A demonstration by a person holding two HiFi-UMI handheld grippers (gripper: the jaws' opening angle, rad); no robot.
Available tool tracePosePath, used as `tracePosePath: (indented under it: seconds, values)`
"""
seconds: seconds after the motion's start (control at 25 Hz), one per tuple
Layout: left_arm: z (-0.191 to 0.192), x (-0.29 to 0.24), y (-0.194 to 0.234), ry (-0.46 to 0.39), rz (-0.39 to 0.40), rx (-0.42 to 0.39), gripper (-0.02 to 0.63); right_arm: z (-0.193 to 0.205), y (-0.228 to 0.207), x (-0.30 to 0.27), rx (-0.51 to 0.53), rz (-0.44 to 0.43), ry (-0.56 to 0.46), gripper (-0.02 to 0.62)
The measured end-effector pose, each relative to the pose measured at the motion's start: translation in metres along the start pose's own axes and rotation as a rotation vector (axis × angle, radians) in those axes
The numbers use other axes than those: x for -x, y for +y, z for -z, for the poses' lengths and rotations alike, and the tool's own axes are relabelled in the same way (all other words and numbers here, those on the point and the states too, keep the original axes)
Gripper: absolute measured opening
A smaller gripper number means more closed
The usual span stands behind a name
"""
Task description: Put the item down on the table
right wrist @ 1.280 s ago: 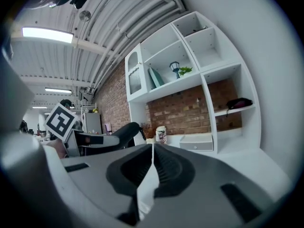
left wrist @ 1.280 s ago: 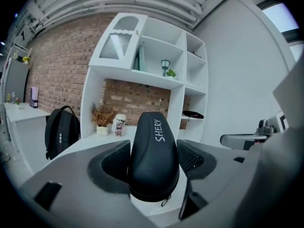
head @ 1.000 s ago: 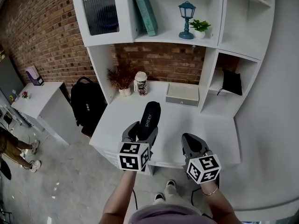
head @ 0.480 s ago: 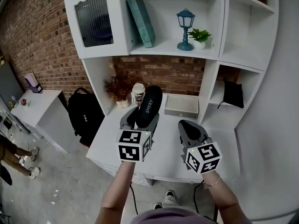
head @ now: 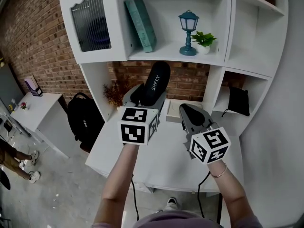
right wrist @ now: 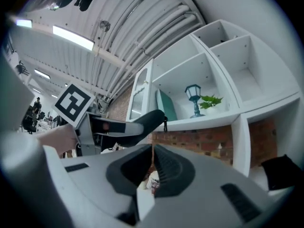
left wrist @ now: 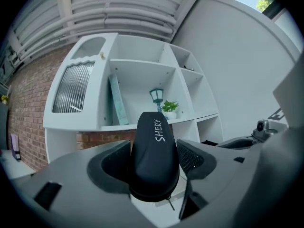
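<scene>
A black oval case [head: 156,81] printed "SHERY" sticks up and forward from my left gripper [head: 148,98], which is shut on its lower end. It hangs in the air well above the white table [head: 156,163], level with the brick back wall. In the left gripper view the case [left wrist: 154,148] fills the gap between both pads. My right gripper [head: 191,114] is beside it on the right, shut with nothing between the jaws. The right gripper view shows its jaws [right wrist: 153,167] pressed together and the case [right wrist: 142,122] to the left.
A white shelf unit behind the table holds a teal book [head: 137,23], a blue lantern [head: 188,32] and a small plant [head: 204,39]. A white box [head: 174,111] and dried plant [head: 113,93] stand on the table's back. A black backpack [head: 83,118] leans at left.
Both grippers have risen. The left one has carried the case from low over the table up to the height of the brick wall and shelf.
</scene>
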State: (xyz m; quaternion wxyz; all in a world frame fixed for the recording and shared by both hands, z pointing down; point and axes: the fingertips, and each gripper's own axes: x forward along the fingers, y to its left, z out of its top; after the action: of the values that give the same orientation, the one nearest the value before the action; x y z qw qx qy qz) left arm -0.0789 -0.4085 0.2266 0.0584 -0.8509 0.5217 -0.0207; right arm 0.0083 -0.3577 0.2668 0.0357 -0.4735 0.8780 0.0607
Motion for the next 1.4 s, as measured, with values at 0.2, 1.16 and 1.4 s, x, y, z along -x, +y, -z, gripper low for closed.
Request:
tracePosePath:
  seconds: [0.2, 1.16, 1.4]
  values:
    - [-0.03, -0.024, 0.004, -0.007, -0.019, -0.051, 0.307, -0.021, 0.0, -0.015, 0.058, -0.033, -0.036, 0.005]
    - [-0.077, -0.142, 0.039, 0.211, -0.164, -0.264, 0.307, -0.088, -0.04, -0.041, 0.131, -0.034, -0.139, 0.008]
    - [-0.076, -0.159, 0.041, 0.295, -0.184, -0.36, 0.307, -0.09, -0.05, -0.044, 0.112, -0.032, -0.143, 0.008]
